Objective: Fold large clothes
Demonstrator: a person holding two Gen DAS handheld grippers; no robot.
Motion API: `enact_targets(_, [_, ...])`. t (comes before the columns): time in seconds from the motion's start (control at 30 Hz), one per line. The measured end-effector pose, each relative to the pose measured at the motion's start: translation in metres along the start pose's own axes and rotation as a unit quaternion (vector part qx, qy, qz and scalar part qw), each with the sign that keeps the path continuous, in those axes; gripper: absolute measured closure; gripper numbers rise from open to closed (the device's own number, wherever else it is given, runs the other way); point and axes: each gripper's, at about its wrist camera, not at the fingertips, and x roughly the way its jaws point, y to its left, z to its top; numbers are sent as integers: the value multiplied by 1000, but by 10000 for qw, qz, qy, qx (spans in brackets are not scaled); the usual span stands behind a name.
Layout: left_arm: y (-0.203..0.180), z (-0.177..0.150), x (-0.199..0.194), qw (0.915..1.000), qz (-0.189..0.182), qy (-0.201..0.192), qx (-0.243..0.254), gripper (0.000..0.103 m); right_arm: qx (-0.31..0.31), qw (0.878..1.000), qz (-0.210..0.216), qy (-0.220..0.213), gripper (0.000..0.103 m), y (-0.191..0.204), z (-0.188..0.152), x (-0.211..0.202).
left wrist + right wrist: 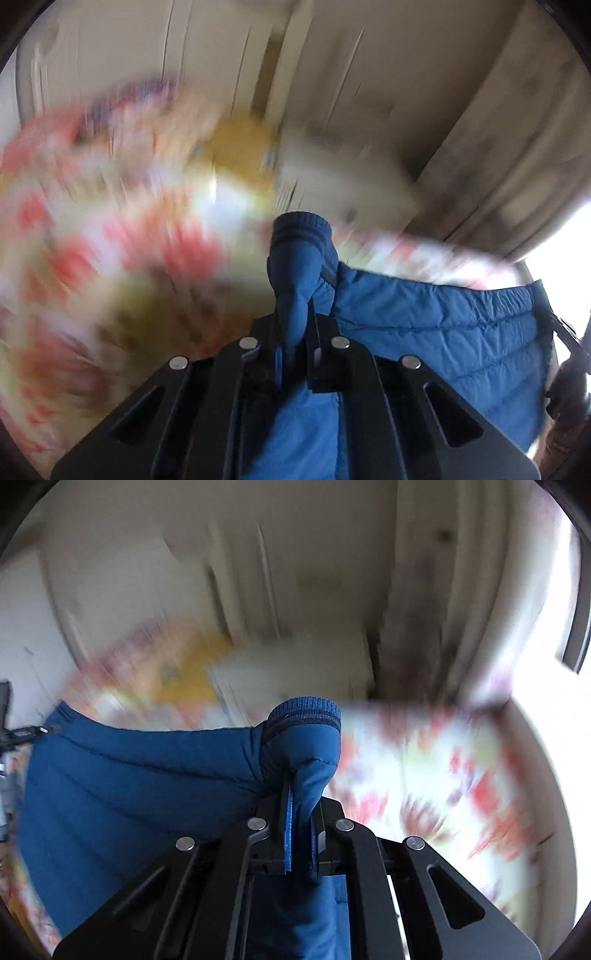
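Gripping a blue quilted jacket (436,332) by its ribbed-edged corners, left claw (295,354) and right claw (301,834) are each pressed together, pinching fabric. The jacket hangs stretched between them (likely to spread it flat for folding) above a blurred floral bedspread (424,775); beyond the jacket, pale walls.

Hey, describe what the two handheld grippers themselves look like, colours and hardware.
Both the left gripper and the right gripper are matte black, with angular linkage arms, triangular cutouts, and four round silver pins across each. The right gripper's fingers carry blue pads. No cables, hands or sleeves are visible.
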Motion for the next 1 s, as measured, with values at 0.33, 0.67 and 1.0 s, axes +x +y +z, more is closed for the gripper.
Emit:
enact_targets(0.33, [34,-56,-72,9932,-528,-1031,-124,19,895,9899,988,-472,68,-55,-67,-75])
enact_targets(0.67, [59,-209,-124,9918,-1071,-690,118,9,426,9863,1411,-736,5,-39,-205,-146])
enact_targets(1.0, [35,-239,-111,9923,-941,-799,-23,65,-368,9920,736,-953,63,17,-229,-136])
